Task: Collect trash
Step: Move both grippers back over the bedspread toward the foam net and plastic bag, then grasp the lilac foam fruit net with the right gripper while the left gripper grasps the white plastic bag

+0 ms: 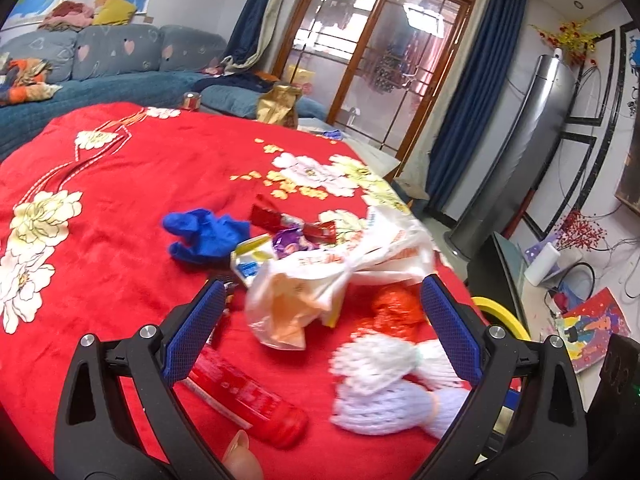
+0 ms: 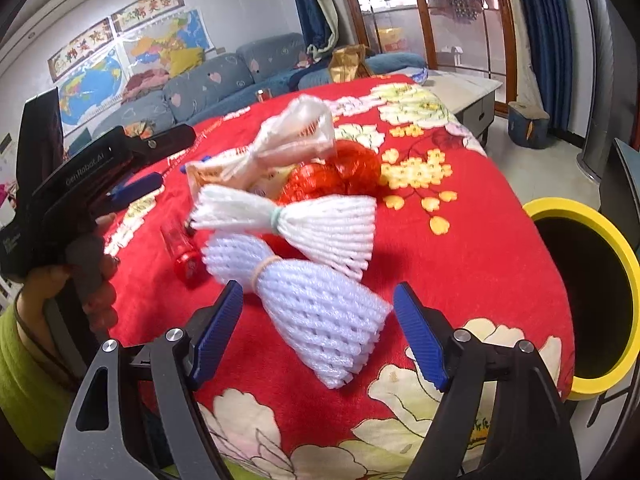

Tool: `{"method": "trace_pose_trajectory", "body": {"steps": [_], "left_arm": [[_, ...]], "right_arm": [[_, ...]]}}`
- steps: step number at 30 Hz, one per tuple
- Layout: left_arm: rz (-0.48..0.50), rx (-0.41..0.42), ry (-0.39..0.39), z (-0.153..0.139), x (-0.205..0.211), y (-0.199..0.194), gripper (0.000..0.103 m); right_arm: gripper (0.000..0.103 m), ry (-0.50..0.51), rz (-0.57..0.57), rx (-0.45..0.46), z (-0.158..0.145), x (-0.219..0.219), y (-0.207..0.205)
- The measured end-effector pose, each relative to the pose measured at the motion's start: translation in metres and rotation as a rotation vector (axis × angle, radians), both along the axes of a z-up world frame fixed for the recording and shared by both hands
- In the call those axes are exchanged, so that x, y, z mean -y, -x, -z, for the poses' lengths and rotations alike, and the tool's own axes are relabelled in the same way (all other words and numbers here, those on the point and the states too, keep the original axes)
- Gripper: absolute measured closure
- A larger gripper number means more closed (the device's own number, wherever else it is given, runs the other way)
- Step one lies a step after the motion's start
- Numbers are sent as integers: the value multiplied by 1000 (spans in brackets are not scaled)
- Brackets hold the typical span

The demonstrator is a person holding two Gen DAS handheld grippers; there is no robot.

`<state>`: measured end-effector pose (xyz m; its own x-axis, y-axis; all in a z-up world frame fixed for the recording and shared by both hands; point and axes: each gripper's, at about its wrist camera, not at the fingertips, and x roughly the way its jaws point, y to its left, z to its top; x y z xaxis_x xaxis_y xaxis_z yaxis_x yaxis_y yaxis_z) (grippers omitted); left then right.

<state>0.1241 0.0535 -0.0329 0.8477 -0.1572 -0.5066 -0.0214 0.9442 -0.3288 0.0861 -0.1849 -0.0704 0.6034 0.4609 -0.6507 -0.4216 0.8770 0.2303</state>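
pale lilac foam fruit net [image 2: 316, 320] x1, nearest, between spread right fingers [image 2: 416, 340], untouched | white foam net [image 2: 320, 224] x1 behind | red mesh net [image 2: 336, 176] x1 | white plastic bag [image 1: 336, 276] x1 | red lighter [image 1: 248, 396] x1 | blue glove [image 1: 204, 236] x1 | left fingers [image 1: 196, 332] released, empty | all on red floral bench cloth [image 1: 132, 264] | yellow-rimmed black bin [image 2: 588, 296] x1 beside

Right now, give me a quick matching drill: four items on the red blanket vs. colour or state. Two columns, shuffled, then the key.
Items
1. glove
2. foam net bundle nearest the right tongs
3. mesh bag
4. bin

Descriptions
A. yellow rim, dark inside, past the blanket's edge
B. red, crumpled, behind the foam nets
C. blue, crumpled on the blanket
D. pale white, tied with a rubber band

Pairs: 1-C, 2-D, 3-B, 4-A
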Motion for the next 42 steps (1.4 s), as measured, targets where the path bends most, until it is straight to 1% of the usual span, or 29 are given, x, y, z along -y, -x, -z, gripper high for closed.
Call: {"method": "trace_pose_trajectory", "body": {"steps": [4,6,9,11,13,15,16,17,18,19,20,21,22,24,27,35,42], "left_arm": [[-4,-42,8,11,-8,-12,15],[-2,-54,14,16,-10,-16,25],[5,-75,19,22,-10,-21,34],[13,-87,26,26,-11,-25,38],[18,-103,32,29,-11,-29,44],[23,-113,40,31,-11,-31,54],[24,-114,39,31,-11,-31,56],[28,-115,36,32,-11,-31,62],[30,-117,34,32,-10,-30,68],[31,-119,35,32,-10,-30,71],[32,-119,36,32,-11,-29,78],[32,-117,36,31,-11,-28,82],[34,-117,38,31,-11,-27,83],[32,-108,33,28,-12,-26,86],[32,-85,29,21,-12,-21,89],[11,-1,46,-7,-22,-5,90],[13,48,62,-27,-24,5,91]], "right_arm": [[28,36,-8,-16,10,-5,-4],[28,59,-21,-16,15,-8,-5],[28,73,-34,-30,21,-11,-6],[32,77,-42,-35,23,-11,-6],[37,80,-51,-42,24,-11,-6],[41,82,-56,-45,25,-11,-5],[44,82,-57,-47,26,-10,-5],[46,81,-58,-49,26,-10,-6],[51,78,-63,-53,26,-10,-6],[55,74,-68,-57,25,-10,-6],[57,69,-75,-62,25,-10,-6],[64,65,-82,-68,25,-10,-5],[68,61,-90,-73,25,-11,-5],[71,57,-106,-79,24,-11,-3],[74,40,-131,-86,19,-12,2],[74,9,-170,-45,-4,-12,17],[74,-25,-122,-5,-23,2,15]]}}
